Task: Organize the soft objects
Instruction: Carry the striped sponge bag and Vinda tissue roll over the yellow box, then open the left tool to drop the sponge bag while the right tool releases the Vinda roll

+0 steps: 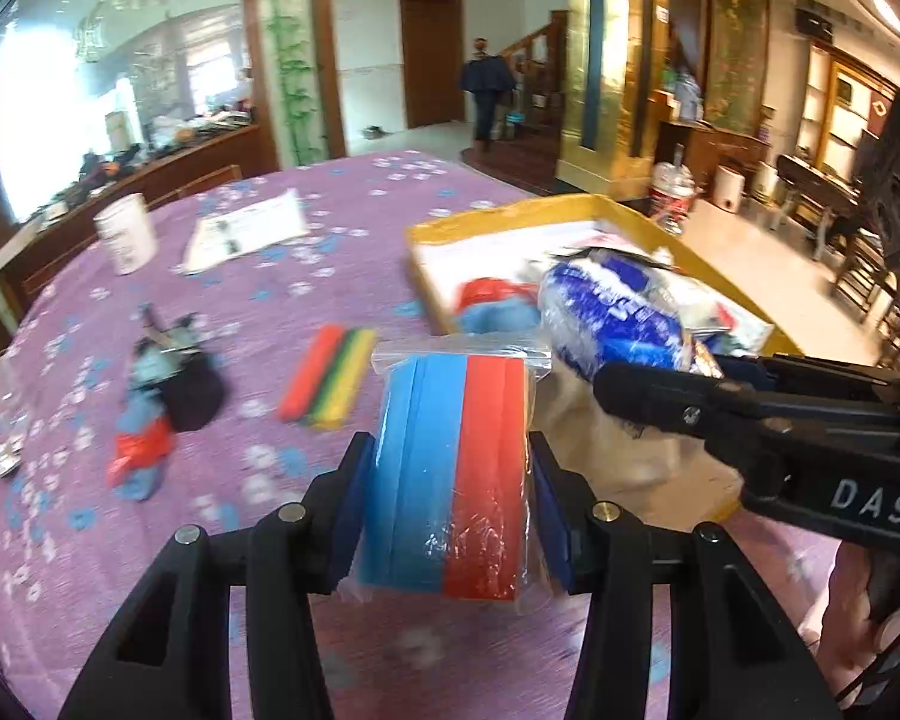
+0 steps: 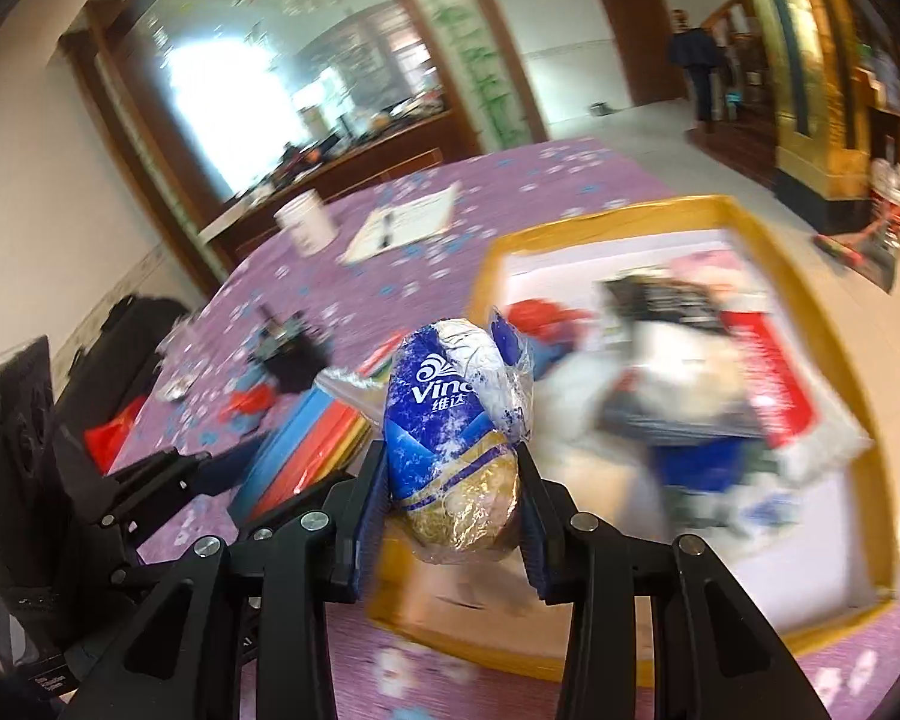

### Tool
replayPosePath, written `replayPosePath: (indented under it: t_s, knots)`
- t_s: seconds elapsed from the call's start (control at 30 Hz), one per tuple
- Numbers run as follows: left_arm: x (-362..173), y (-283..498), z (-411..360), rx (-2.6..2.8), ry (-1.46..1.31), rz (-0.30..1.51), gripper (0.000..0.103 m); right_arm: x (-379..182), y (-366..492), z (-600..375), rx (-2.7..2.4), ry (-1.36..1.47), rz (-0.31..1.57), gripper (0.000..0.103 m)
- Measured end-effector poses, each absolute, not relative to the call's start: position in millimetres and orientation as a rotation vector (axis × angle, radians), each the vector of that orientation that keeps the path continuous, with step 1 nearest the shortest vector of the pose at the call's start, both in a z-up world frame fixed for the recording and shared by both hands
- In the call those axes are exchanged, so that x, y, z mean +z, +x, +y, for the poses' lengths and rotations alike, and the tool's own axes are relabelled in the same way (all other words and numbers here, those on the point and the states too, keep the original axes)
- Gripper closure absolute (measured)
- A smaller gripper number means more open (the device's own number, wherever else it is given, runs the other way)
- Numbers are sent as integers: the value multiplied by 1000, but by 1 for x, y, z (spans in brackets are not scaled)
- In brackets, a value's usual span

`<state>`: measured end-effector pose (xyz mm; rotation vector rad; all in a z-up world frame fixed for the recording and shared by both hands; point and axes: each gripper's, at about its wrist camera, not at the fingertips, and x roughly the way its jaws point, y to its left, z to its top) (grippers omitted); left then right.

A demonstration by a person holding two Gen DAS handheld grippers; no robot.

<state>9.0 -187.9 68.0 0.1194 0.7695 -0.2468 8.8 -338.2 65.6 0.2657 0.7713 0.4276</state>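
Box [image 2: 600,216] contents motion-blurred; tissue pack [image 2: 456,420] partly hides them.

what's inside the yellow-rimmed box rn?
The yellow-rimmed box holds a white liner, a red-and-blue soft item and a blurred heap of packets. Whatever is under the heap is covered.

My right gripper [image 2: 450,498] pinches a blue-and-gold wrapped tissue roll [image 2: 457,420] between its pads, above the near edge of the yellow-rimmed box [image 2: 600,219]. Blurred packets lie inside the box. At my left, the left gripper [image 2: 222,480] carries a bagged stack of blue and red sponges [image 2: 306,450] over the purple tablecloth [image 2: 390,264].
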Motion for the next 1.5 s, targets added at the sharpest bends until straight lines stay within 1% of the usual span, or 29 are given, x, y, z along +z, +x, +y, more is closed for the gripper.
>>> replayPosePath:
  t_s: [0.23,0.4,0.83,1.07,1.2,1.3,1.37,1.47,1.5]
  knots:
    - [56,25,-248,-343,167,815,55,58,13,-394,335,327,768,61]
    - [48,36,-274,-367,191,835,55,50,20,-412,309,349,773,61]
    - [29,49,-278,-391,168,862,55,32,45,-409,288,357,822,61]
    - [23,51,-277,-417,137,867,54,28,52,-407,271,345,819,61]
    - [21,53,-277,-424,129,866,52,27,52,-405,266,339,814,61]
    - [20,55,-276,-428,120,872,47,28,52,-404,263,335,812,61]
    - [19,55,-275,-427,117,877,46,28,51,-403,260,327,815,61]
    - [20,54,-276,-422,117,876,42,31,48,-405,251,328,813,53]
    - [21,53,-276,-421,118,874,39,32,47,-406,248,327,808,51]
